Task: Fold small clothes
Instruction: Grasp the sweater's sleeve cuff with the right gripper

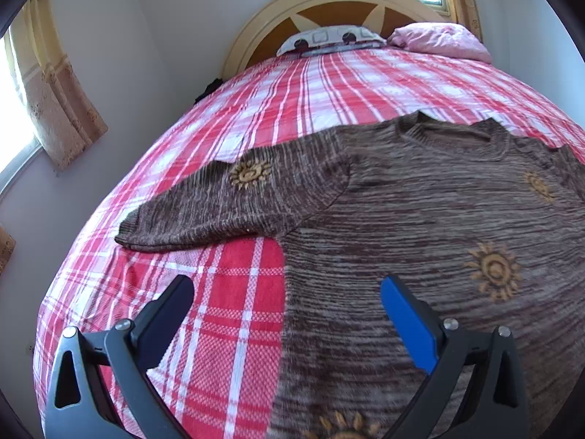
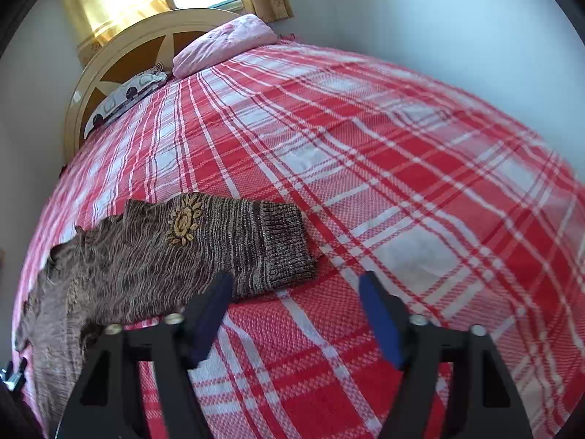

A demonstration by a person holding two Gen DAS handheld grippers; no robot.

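We are working over one brown knitted sweater (image 1: pixel 420 219) lying flat on the red-and-white plaid bedspread (image 1: pixel 226 311), neck toward the headboard (image 1: pixel 329 3). We are counting two pillows at the head: one patterned (image 1: pixel 329 38), one pink (image 1: pixel 438 40). Our left gripper (image 1: pixel 287 292) is hovering wide apart over the sweater's side edge, gripping nothing. Our right gripper (image 2: pixel 296 289) is standing partly open above bare bedspread just beside one sleeve cuff (image 2: pixel 287 245), nothing between its pads. The left view is showing the sweater's body, collar and four sun motifs; the right view is showing only one sleeve with one sun.
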